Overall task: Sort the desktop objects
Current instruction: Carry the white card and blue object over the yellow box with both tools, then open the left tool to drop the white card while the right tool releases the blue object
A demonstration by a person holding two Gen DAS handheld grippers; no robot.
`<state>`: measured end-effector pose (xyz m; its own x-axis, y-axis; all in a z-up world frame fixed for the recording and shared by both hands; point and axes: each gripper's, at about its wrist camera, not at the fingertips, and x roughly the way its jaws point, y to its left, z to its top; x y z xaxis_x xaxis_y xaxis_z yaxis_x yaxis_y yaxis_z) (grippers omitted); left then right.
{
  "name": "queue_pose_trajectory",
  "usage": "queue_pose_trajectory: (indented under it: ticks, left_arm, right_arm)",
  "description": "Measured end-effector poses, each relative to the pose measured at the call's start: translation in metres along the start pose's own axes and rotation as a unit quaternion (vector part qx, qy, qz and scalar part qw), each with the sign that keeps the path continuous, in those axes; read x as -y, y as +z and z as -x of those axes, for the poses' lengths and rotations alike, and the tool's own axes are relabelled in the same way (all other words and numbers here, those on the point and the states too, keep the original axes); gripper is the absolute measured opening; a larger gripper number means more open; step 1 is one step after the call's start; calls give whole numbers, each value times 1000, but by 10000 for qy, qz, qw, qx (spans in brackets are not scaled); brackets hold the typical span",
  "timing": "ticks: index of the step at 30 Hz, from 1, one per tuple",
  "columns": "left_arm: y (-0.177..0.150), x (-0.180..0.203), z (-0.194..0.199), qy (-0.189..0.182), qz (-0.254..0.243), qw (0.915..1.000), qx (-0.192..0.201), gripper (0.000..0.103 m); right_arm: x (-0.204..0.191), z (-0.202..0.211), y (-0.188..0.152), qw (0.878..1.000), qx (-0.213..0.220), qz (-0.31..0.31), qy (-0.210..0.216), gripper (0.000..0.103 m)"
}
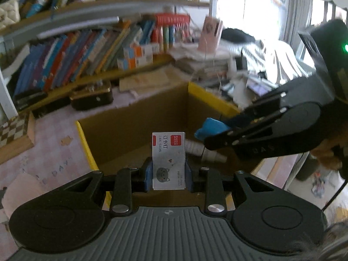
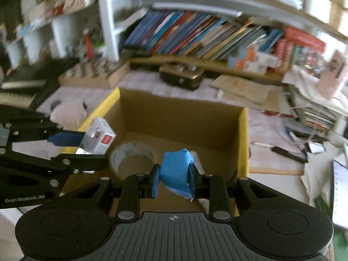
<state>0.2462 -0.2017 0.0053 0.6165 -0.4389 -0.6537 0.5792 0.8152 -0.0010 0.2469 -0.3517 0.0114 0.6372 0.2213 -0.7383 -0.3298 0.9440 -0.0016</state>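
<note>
My left gripper (image 1: 168, 174) is shut on a small white staple box (image 1: 168, 159) with a red label and a cat drawing, held upright over the open cardboard box (image 1: 130, 128). My right gripper (image 2: 174, 179) is shut on a crumpled blue lump (image 2: 175, 170), also above the cardboard box (image 2: 242, 143). In the left wrist view the right gripper (image 1: 208, 138) comes in from the right with the blue lump (image 1: 209, 128). In the right wrist view the left gripper (image 2: 87, 145) enters from the left with the staple box (image 2: 99, 139). A tape roll (image 2: 132, 158) lies on the box floor.
A white nozzle-like object (image 1: 204, 151) lies inside the box. Bookshelves (image 2: 195, 37) stand behind the desk. A dark case (image 2: 181, 76), a checkered board (image 2: 93, 74), paper stacks (image 2: 315, 100) and pens (image 2: 287, 153) crowd the pink desk mat (image 1: 43, 143). A pale plush (image 2: 67, 113) sits left.
</note>
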Motion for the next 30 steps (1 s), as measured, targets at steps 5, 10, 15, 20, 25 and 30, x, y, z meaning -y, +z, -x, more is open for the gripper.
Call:
queue_pose_trajectory:
  ticks: [5,10,15,20,25,30]
  left_arm:
    - [-4,3,-21,1,23,9992,-392,28]
    - [-8,6,-28,-24,49,9983,-579,28]
    - [-8,6,-28,24,65,9984,-555,28]
    - [-9,4,-28,59,80,9983,-576,28]
    - [-11,5,-27,77,45,9985,-533,34]
    - [-10,3,-10,251,80,9996,-78,75]
  right_arm:
    - [5,-21,-2,9986,-388,256,267,27]
    - [8,-36,-4,9953,-748,362,494,27]
    - [8,-43,-6,9933,-899,364,630,27]
    - [7,-48,-6,9926,-954,334,672,27]
    - [6,-52,-7,9922,-1030,274,645,28]
    - [9,-51,-9,9935,-999,88,539,32]
